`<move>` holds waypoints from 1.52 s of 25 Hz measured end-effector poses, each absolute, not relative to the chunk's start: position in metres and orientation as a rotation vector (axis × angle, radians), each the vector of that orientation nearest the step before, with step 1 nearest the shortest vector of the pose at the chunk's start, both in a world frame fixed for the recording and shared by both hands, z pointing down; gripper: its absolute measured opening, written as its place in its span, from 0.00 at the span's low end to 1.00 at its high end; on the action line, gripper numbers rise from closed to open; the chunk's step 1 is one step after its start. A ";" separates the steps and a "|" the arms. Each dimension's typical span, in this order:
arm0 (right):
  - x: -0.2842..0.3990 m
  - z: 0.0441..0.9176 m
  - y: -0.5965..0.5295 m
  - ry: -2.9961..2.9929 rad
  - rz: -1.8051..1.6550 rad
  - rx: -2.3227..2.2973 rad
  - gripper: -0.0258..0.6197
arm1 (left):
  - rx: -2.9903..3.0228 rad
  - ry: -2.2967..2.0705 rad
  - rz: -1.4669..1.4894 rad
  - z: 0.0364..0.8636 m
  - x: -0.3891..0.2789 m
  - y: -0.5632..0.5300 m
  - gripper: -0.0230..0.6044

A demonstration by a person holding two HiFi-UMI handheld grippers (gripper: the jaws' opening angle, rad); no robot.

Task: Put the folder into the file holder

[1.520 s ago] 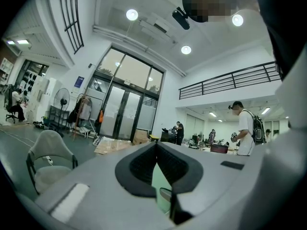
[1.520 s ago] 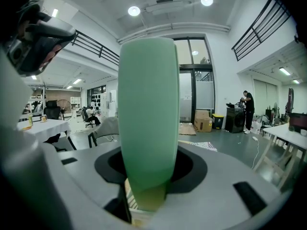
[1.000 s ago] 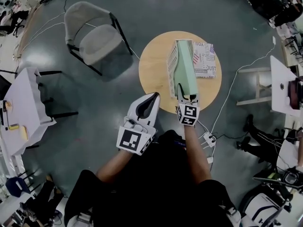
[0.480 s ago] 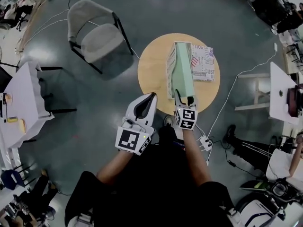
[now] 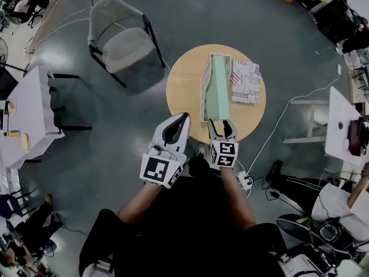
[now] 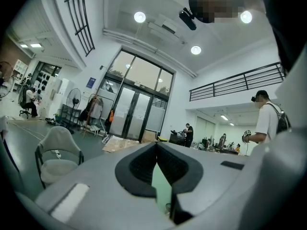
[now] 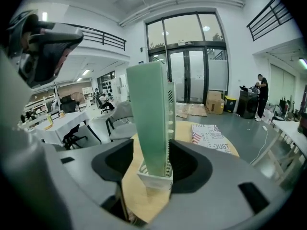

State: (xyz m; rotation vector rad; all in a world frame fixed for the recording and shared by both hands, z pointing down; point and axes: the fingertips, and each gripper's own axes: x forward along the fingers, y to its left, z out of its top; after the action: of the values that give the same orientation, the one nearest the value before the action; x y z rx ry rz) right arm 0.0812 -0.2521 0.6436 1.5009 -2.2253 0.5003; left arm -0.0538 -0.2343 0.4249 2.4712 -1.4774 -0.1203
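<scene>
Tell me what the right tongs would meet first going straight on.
Most likely the near end of the white file holder, with the green folder standing in it. The right tongs have just been opening, nothing between them yet; the gap is hard to judge.

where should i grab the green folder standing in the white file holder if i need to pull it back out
Probably pinch the green folder on its near upright edge, above the low front lip of the file holder, coming from the person's side of the table. It stands thin and upright, edge-on, with both flat faces exposed there; further back a holder wall rises beside it.
</scene>
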 end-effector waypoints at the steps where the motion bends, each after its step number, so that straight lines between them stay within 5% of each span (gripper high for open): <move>1: 0.083 0.641 -0.248 -2.233 0.516 1.490 0.38 | 2.469 -1.487 -0.122 0.424 -0.052 -0.233 0.04; 9: 0.098 0.605 -0.227 -2.285 0.614 1.442 0.33 | 2.458 -1.555 -0.137 0.414 -0.044 -0.226 0.04; 21: 0.110 0.523 -0.225 -2.405 0.587 1.473 0.12 | 2.470 -1.620 -0.156 0.397 -0.041 -0.214 0.04; 38: 0.117 0.428 -0.230 -2.514 0.414 1.622 0.03 | 2.472 -1.645 -0.177 0.391 -0.035 -0.202 0.04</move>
State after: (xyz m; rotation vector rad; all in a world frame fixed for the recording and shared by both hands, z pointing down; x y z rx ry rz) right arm 0.1174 -0.2301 0.4282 1.6218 -2.5137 0.4140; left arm -0.0353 -0.2016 0.3909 2.4717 -1.6447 -0.1769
